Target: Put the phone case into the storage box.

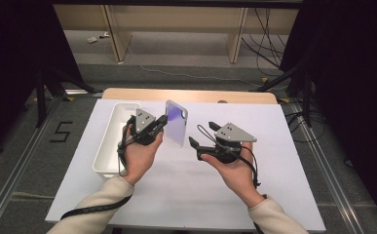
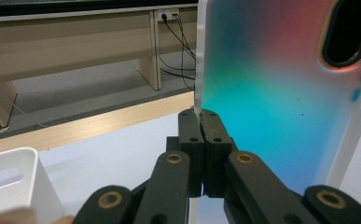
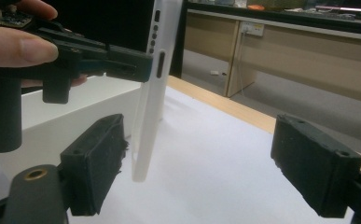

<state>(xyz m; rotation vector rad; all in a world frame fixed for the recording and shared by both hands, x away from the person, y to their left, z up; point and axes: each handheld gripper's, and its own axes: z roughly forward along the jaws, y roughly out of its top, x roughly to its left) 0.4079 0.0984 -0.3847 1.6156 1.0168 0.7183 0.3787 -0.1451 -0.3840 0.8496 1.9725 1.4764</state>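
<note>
My left gripper point(image 1: 162, 123) is clamped on the edge of the thin white-rimmed phone case with the iridescent blue-to-pink back point(image 1: 176, 124). Jaws fully clenched, pads pinching the case's side wall near one corner; the left gripper view shows the case point(image 2: 271, 93) rising above the two pressed-together jaws, its dark oval camera cutout at the upper right of the panel.

The case is off the table, held upright in the air, long edge roughly vertical. It sits just right of the long white rectangular plastic bin point(image 1: 109, 139), not touching it, above the white sheet covering the table point(image 1: 186, 190).

My right gripper point(image 1: 201, 137) is released: jaws spread wide, nothing between the pads. It hangs right of the case, near it but apart, jaws pointing toward it. In the right gripper view the case point(image 3: 151, 88) is edge-on, white rim with its button slots facing me, standing just beside my left-hand pad without touching it; the other pad is well apart from it. The left gripper point(image 3: 136, 65) shows there too, biting the case's upper rim from the bin side, the fingers point(image 3: 17, 46) of the left hand on top of it.

The bin point(image 3: 52, 121) is behind the case in that view.
</note>
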